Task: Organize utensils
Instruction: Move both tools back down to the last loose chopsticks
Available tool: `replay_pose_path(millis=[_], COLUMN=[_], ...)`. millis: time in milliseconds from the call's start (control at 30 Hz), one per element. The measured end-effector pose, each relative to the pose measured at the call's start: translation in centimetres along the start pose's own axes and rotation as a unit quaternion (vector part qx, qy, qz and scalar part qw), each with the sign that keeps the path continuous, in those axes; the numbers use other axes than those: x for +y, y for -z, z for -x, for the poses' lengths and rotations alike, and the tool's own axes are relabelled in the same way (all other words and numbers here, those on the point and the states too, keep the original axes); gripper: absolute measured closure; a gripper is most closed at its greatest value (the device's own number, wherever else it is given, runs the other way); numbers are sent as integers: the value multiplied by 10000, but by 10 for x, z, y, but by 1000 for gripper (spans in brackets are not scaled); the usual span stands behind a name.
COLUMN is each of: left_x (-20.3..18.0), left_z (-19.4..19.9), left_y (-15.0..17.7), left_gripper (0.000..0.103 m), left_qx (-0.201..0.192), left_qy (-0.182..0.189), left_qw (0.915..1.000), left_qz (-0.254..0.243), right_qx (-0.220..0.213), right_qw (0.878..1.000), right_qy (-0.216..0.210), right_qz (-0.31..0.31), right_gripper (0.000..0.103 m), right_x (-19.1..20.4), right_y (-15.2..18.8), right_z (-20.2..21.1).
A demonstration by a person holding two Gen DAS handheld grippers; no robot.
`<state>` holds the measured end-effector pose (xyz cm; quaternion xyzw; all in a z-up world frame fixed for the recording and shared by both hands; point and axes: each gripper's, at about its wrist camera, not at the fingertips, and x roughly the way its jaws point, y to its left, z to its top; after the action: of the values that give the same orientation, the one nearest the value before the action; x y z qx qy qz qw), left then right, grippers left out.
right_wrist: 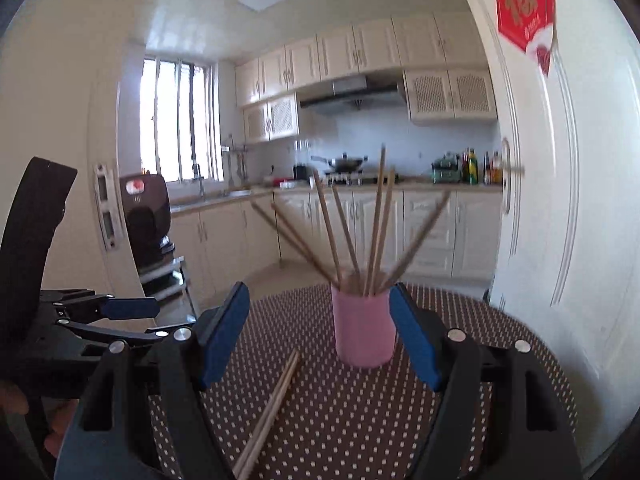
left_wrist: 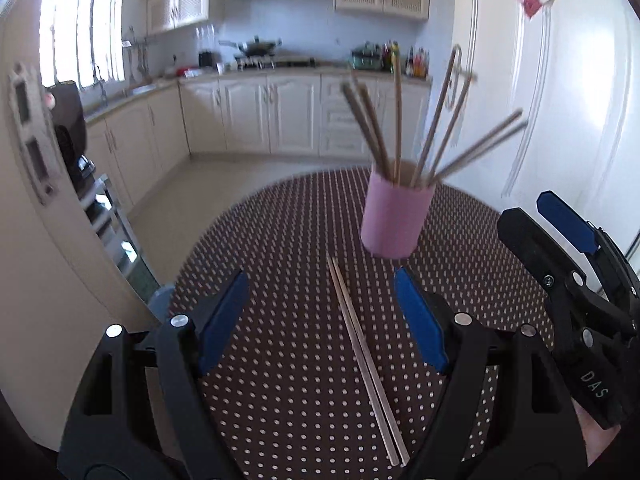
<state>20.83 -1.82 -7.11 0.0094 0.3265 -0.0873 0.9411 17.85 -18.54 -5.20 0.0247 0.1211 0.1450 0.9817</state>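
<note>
Left wrist view: my left gripper [left_wrist: 320,320] gapes empty over the loose chopsticks [left_wrist: 362,356], running lengthwise lower-centre between its jaws; my right gripper [right_wrist: 320,332], also wide and empty, sits farther off.

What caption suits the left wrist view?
Open left gripper above two chopsticks lying before a pink cup.

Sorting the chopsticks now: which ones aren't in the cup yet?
The pale pair of chopsticks lying flat, side by side, on the dotted tablecloth, in front of the pink cup. The darker chopsticks all stand upright, fanned out inside it.
</note>
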Motion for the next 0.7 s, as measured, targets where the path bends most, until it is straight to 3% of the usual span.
replay_pose_path(millis=[100, 167, 233, 300, 367, 467, 700], left_x=[4, 4, 6, 11, 15, 17, 12], left_z=[-22, -40, -61, -77, -91, -100, -108], left_y=[8, 14, 24, 30, 36, 40, 35], left_gripper=[28, 34, 54, 63, 66, 66, 66], left_qx=[441, 837, 1339, 1688, 1914, 2076, 2108], left_qy=[44, 4, 81, 204, 301, 473, 404], left_qw=[9990, 9965, 9909, 9851, 9801, 9754, 9752], left_qz=[78, 89, 104, 259, 421, 566, 531], right_qx=[326, 537, 828, 1072, 1254, 1498, 1745], right_qw=[9994, 9984, 9963, 9935, 9910, 9873, 9822], right_qy=[15, 6, 39, -16, -20, -42, -147], right_qz=[-69, -146, -248, -386, -477, -531, -686], right_gripper=[34, 34, 34, 34, 34, 34, 33], right_x=[-5, -8, -13, -18, -21, -24, -27], right_y=[12, 19, 27, 34, 41, 50, 53], right_z=[-12, -19, -29, -37, -43, -50, -61])
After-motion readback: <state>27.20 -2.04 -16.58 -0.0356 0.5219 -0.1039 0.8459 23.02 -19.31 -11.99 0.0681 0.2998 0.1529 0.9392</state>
